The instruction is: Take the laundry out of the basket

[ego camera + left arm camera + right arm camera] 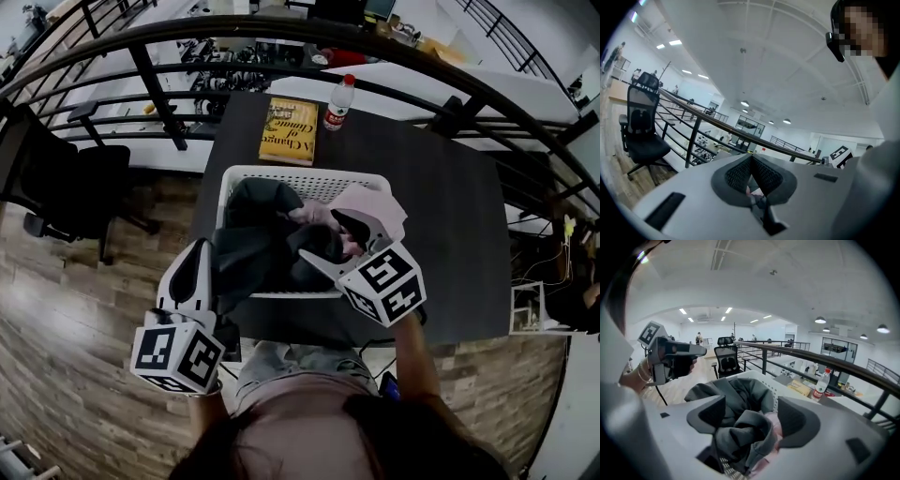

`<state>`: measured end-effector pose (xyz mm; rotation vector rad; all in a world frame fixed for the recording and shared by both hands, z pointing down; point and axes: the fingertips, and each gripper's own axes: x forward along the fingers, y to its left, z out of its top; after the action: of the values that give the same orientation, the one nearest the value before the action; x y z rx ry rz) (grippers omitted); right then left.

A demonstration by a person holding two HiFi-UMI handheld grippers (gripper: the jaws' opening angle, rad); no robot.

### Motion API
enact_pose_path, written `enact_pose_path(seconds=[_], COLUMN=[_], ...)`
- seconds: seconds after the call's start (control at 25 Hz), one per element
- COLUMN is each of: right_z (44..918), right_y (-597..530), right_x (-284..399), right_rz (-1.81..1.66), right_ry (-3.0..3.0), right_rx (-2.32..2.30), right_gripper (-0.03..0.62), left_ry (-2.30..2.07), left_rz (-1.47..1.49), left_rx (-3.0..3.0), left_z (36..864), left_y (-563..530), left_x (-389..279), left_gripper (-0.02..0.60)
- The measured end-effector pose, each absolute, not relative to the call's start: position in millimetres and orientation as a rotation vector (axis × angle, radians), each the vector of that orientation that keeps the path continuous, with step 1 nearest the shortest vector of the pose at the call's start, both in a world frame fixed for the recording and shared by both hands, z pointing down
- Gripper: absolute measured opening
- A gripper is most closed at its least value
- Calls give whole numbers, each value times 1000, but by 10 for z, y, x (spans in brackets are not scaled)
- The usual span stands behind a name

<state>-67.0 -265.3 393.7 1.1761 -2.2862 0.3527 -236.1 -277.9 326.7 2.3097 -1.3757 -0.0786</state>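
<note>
A white laundry basket stands on the dark table. A dark grey garment fills its left part and hangs over the near rim; a pink garment lies at the right. My right gripper hovers over the basket's middle. In the right gripper view the right gripper is open, with a fold of the grey garment and a bit of pink cloth between the jaws, the pads clear of them. My left gripper is by the basket's near left corner beside the hanging cloth; the left gripper is shut, pointing upward.
A yellow book and a plastic bottle sit on the table beyond the basket. A black railing curves behind the table. A black office chair stands on the wooden floor at the left.
</note>
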Motion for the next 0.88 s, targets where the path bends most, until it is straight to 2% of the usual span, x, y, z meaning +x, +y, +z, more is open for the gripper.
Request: enact_pose_path(seconds=[0.88], right_z=[4998], right_y=[-2948], right_x=[-903], right_rz=[475], right_ry=[-2063], right_rx=[719], right_gripper=[379], left_ry=[-1585], left_rz=[-56], left_rx=[2065], left_z=[3750], left_y=[-2918], left_x=[-2913], left_gripper=[-2])
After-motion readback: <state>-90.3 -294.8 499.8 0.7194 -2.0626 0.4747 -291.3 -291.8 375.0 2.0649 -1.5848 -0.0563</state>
